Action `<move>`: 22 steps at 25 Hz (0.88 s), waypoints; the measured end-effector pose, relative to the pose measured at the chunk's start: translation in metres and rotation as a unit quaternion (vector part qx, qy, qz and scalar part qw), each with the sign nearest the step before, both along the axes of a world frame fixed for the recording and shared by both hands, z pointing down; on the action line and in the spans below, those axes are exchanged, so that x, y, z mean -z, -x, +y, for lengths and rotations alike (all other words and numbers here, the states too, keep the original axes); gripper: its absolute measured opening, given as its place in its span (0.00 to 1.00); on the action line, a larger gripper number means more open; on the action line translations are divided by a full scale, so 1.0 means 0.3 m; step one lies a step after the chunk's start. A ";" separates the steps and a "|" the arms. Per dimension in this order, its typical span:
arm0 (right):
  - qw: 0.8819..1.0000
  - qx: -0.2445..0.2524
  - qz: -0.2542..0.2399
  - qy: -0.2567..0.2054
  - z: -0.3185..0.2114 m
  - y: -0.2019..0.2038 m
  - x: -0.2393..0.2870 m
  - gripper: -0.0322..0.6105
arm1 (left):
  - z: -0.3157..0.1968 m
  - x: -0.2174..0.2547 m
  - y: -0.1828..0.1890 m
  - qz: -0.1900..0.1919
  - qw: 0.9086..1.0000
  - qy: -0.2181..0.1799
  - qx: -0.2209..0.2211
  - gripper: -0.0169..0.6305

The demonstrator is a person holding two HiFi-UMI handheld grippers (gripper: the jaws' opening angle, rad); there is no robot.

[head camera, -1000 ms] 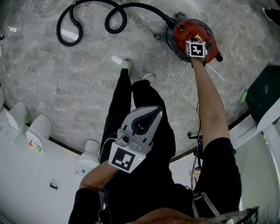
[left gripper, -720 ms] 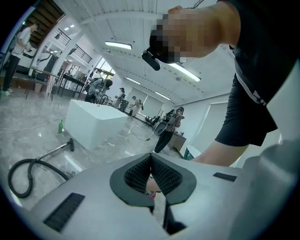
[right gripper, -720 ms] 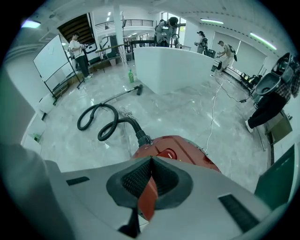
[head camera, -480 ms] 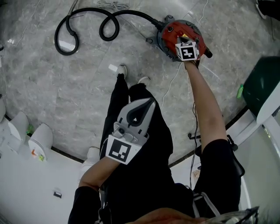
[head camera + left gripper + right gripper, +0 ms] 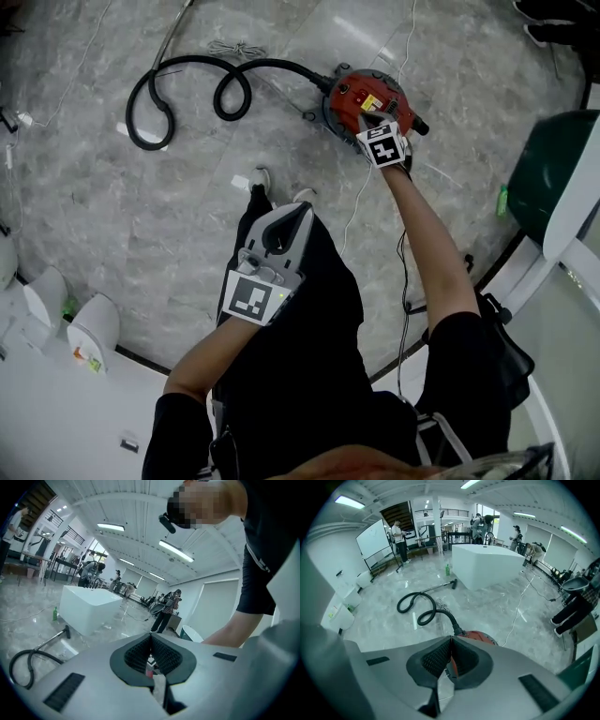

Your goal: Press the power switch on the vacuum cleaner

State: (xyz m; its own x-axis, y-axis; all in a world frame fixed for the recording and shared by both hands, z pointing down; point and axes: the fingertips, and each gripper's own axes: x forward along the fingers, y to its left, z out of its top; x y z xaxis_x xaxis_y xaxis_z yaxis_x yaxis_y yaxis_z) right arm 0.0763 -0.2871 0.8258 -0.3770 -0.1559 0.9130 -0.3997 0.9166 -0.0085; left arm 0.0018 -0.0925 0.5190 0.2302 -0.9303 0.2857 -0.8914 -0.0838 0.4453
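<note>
The red round vacuum cleaner (image 5: 359, 92) stands on the grey marble floor, its black hose (image 5: 187, 84) curling away to the left. My right gripper (image 5: 362, 116) is shut, at arm's length, with its tip on or just over the near part of the vacuum's top; the contact point is hidden. In the right gripper view the jaws meet at my right gripper (image 5: 451, 639), with the vacuum's red body (image 5: 483, 637) just beyond them and the hose (image 5: 423, 605) farther off. My left gripper (image 5: 306, 208) is shut and empty, held over the person's legs; in its own view my left gripper (image 5: 151, 635) points out across the room.
A white cable (image 5: 360, 202) trails from the vacuum toward the person's feet. A dark green bin (image 5: 546, 176) stands at the right, white containers (image 5: 92, 330) at the lower left. A large white block (image 5: 487, 564) and several people are farther back in the room.
The head view has pulled back and shifted. My right gripper's marker cube now sits at the vacuum's near edge instead of over its top. The left gripper has stayed over the legs.
</note>
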 end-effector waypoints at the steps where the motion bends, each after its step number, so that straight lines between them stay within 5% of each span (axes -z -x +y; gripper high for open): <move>1: 1.000 0.005 0.001 -0.007 0.011 -0.004 0.040 0.08 | -0.002 0.015 0.010 0.004 1.000 -0.003 0.006 0.06; 10: 0.994 -0.075 -0.079 -0.030 0.172 -0.005 0.491 0.08 | 0.027 0.198 0.008 -0.016 0.999 -0.036 -0.036 0.06; 22: 0.946 -0.186 -0.251 -0.088 0.481 -0.123 1.157 0.08 | 0.068 0.451 -0.101 -0.038 0.987 -0.102 -0.116 0.06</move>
State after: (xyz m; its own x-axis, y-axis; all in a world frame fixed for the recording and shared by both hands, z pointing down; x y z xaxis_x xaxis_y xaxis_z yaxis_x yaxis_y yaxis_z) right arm 0.1133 -0.1429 0.4788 -0.6450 -0.4958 0.5814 -0.6808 0.7184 -0.1427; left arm 0.0320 -0.0721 0.3837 0.4294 -0.8949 0.1216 -0.8677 -0.3714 0.3305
